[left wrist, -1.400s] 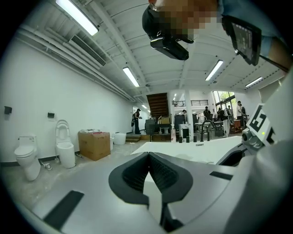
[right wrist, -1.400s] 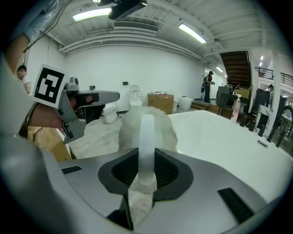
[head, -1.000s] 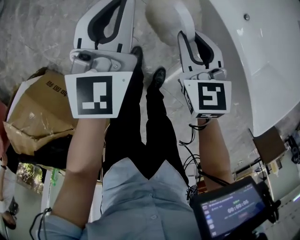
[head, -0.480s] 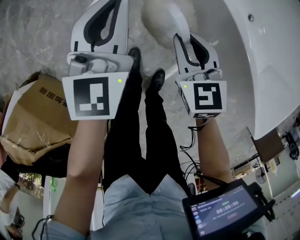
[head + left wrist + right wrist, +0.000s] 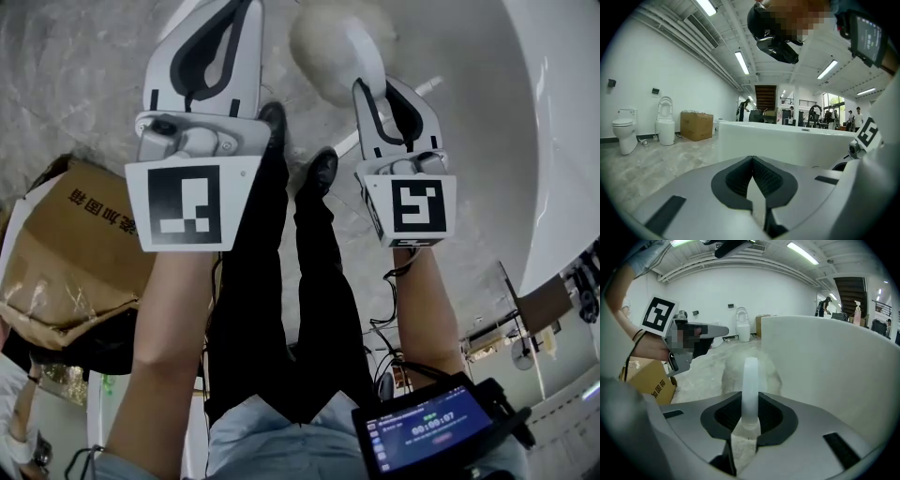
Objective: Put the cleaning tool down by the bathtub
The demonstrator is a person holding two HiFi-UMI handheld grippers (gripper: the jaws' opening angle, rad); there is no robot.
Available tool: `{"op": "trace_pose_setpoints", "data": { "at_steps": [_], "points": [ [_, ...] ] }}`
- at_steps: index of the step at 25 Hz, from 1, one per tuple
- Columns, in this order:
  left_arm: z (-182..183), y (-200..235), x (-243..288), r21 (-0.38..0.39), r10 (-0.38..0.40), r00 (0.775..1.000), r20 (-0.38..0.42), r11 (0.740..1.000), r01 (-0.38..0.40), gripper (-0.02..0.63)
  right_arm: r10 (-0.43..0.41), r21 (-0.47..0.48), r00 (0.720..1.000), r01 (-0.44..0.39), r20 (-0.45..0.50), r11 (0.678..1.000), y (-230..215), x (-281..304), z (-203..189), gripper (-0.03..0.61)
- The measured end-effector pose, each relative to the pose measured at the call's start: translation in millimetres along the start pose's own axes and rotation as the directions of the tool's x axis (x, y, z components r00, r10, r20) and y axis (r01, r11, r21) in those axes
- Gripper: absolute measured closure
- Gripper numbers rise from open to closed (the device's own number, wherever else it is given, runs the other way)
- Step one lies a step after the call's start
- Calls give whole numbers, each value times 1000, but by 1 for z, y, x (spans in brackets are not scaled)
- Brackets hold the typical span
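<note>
Cleaning tool: pale translucent plastic handle ending in a fluffy cream-white duster head. The handle is clamped between the black ribbed pads of the right gripper, the grey-and-white two-jaw unit with a square-marker cube; its jaws are pressed on the handle's end from both sides. The handle runs straight out ahead of the jaws. From the head view the right gripper points forward and down, with the duster head just past its tips, over the grey marbled stone floor. Whether the head touches the floor cannot be told. Just to the right of the tool stands the large white glossy bathtub, whose curved outer wall fills that side. The tool is close beside the tub wall but apart from it. Left gripper, same build: jaws closed together at the tips with nothing between them. It is held level with the right one, to its left, and well clear of the tool. Below the two grippers are the person's black trousers and black shoes. Further left on the floor is a crumpled brown cardboard box with printed characters. At the lower right of the head view is a small dark-framed lit screen. Far off, seen from the left gripper view, two white toilets stand along a white wall.
</note>
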State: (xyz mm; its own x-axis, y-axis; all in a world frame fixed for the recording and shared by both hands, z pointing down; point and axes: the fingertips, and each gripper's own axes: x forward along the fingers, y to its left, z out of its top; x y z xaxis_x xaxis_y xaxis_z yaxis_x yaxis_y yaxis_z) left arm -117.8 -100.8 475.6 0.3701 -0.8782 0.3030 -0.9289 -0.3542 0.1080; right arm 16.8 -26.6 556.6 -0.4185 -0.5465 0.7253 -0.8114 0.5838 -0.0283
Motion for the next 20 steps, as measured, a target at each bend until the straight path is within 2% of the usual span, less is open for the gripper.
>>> {"op": "trace_pose_setpoints", "data": {
  "at_steps": [13,20],
  "points": [
    [-87,-7,32,25,-11,1000,-17,1000,12,600,25,-2,999,-25,-32,1000,-12,48,-71,486],
    [-122,-11,45,54,-33,999,-19,998,34,600,27,-7,999,-28,-42,1000,-21,73,-101,486]
  ]
}}
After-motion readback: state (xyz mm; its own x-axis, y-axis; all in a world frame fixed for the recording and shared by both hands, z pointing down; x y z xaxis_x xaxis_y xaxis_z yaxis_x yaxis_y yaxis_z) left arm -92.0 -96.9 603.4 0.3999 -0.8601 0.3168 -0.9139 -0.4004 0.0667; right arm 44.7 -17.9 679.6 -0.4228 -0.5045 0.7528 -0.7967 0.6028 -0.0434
